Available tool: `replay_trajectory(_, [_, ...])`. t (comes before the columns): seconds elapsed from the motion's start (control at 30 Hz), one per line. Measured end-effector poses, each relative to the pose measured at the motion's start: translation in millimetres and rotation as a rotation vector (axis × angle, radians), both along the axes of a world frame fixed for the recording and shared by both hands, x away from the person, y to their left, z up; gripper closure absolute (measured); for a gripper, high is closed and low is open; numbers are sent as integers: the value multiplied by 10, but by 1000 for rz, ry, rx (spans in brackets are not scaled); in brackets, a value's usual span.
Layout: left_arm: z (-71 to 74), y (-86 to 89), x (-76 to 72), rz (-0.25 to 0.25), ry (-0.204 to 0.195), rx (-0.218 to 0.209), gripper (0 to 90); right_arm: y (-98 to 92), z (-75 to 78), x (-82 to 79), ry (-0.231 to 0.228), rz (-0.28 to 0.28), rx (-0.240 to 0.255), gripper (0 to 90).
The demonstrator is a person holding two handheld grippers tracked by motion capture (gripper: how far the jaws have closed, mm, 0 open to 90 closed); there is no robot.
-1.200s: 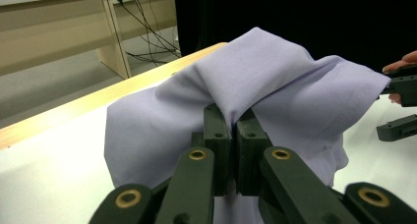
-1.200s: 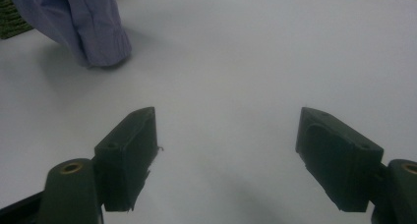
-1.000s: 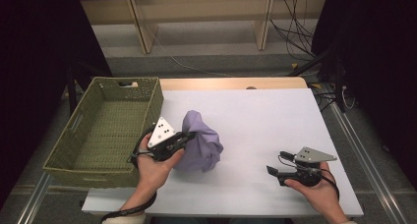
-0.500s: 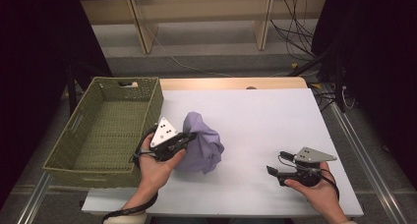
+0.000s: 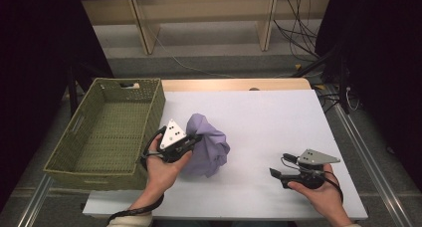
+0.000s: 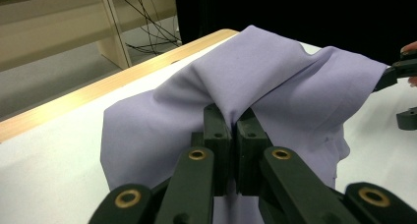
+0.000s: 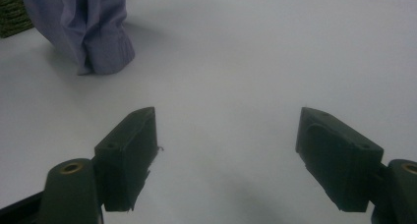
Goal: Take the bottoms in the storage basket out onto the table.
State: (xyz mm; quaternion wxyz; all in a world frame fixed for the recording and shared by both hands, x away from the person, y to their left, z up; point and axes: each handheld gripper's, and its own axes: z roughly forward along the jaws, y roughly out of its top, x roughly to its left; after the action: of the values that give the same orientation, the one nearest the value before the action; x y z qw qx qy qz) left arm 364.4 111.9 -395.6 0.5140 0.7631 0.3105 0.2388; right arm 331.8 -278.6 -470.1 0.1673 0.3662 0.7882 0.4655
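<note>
The left gripper [image 5: 191,140] pinches the lilac cloth [image 5: 206,145] just right of the green basket [image 5: 79,160], likely headed leftward into it, while the right gripper [image 5: 273,172] rests wide open

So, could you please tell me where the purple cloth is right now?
In the high view the purple cloth is bunched left of the table's middle, just right of the green basket, pinched in the left tool.

basket [image 5: 107,135] left of cloth [image 5: 209,145], cloth on table [image 5: 278,117]
</note>
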Motion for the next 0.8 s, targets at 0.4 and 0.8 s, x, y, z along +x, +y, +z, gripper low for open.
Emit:
replay_trajectory(0.4, [-62, -125, 152, 4, -6, 43, 852, -6, -5, 6, 7, -7, 3, 246])
replay_trajectory(0.8, [-213, -250, 281, -5, 18, 70, 842, 1, -6, 10, 5, -5, 0, 246])
